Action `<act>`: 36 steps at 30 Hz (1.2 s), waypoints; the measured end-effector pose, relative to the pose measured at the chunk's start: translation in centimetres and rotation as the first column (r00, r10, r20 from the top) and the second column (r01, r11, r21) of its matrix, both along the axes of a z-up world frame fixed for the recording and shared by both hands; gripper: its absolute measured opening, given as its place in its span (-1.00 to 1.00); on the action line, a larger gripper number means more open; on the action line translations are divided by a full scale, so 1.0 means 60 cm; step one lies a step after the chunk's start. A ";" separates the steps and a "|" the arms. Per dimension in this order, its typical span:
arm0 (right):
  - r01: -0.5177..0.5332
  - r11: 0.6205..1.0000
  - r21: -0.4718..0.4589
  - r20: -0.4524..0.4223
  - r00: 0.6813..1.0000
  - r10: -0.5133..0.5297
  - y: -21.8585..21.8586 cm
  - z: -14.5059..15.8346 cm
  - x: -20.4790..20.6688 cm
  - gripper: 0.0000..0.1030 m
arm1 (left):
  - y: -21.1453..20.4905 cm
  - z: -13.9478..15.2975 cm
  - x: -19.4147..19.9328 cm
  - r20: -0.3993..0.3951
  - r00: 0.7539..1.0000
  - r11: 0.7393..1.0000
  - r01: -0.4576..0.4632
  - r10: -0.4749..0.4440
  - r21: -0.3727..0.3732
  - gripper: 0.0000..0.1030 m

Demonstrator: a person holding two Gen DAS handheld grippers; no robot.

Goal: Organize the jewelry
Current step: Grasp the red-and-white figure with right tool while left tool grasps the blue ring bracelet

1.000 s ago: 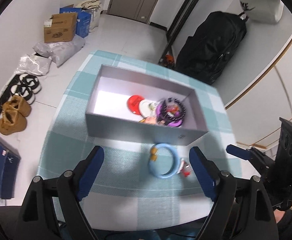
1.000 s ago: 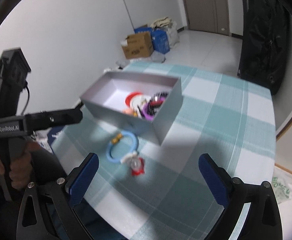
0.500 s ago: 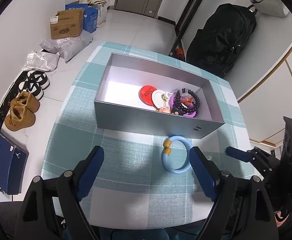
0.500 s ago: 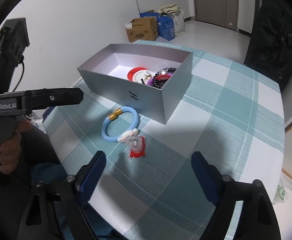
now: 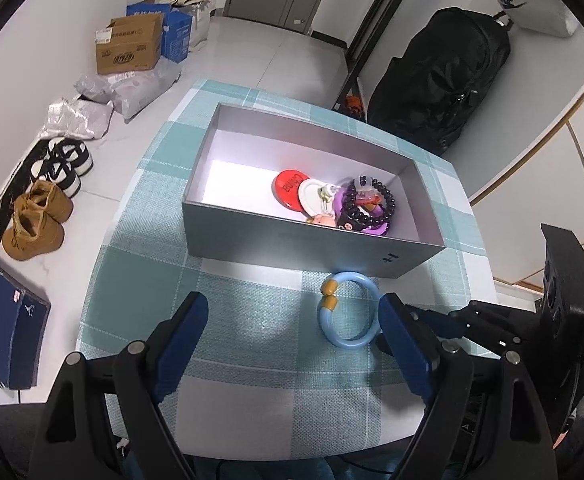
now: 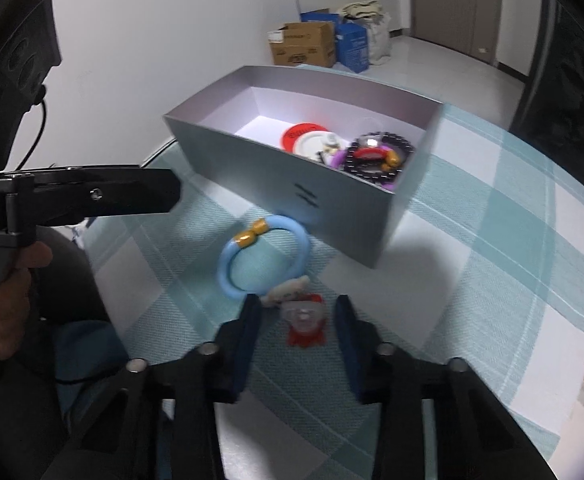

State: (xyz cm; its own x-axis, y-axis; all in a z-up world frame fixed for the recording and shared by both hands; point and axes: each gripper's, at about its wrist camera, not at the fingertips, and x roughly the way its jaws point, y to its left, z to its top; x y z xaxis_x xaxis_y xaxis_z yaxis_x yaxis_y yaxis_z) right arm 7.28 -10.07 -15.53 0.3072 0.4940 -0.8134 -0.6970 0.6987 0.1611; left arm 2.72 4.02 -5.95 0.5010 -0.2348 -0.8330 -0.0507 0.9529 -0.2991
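A grey open box (image 5: pixel 252 236) (image 6: pixel 252 168) stands on the checked tablecloth and holds a red disc (image 5: pixel 288 188), a white disc, a black bead bracelet (image 5: pixel 372 208) (image 6: pixel 380 152) and purple pieces. A light blue bangle (image 5: pixel 348 310) (image 6: pixel 262 260) with gold beads lies in front of the box. A red and clear charm (image 6: pixel 306 320) lies beside it. My right gripper (image 6: pixel 297 320) is open with its jaws on either side of the charm, not touching it. My left gripper (image 5: pixel 292 328) is open and empty above the table's near edge.
The table (image 5: pixel 252 400) ends close in front of both grippers. On the floor to the left lie shoes (image 5: pixel 36 216), bags and cardboard boxes (image 5: pixel 128 46). A black bag (image 5: pixel 440 76) stands behind the table.
My right gripper has moved down and forward to the red charm, and its jaws have narrowed around it. My left gripper has shifted slightly closer to the box.
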 end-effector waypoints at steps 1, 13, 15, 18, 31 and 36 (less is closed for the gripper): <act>-0.006 1.000 -0.008 0.007 1.000 0.006 0.002 0.001 -0.002 -0.50 | 0.000 0.000 0.001 0.002 1.000 1.000 0.002 -0.002 0.003 0.63; 0.042 0.999 0.027 -0.015 0.999 -0.042 -0.020 0.021 0.009 -0.60 | -0.008 -0.021 0.007 -0.051 0.999 1.000 0.000 0.001 0.011 0.63; 0.053 0.998 0.039 -0.022 0.998 -0.052 -0.032 0.025 0.009 -0.61 | -0.014 -0.022 0.006 -0.056 0.998 1.000 0.011 -0.010 0.010 0.63; 0.080 0.995 0.060 -0.037 0.996 -0.078 -0.055 0.032 0.011 -0.61 | -0.029 -0.028 0.008 -0.064 0.997 0.999 0.043 -0.042 0.010 0.63; 0.203 0.969 0.140 -0.064 0.978 -0.196 -0.135 0.061 0.018 -0.61 | -0.082 -0.050 0.021 -0.110 0.988 0.992 0.113 -0.106 0.058 0.63; 0.231 0.961 0.153 -0.068 0.972 -0.223 -0.155 0.063 0.017 -0.61 | -0.099 -0.053 0.021 -0.098 0.988 0.980 0.131 -0.117 0.147 0.63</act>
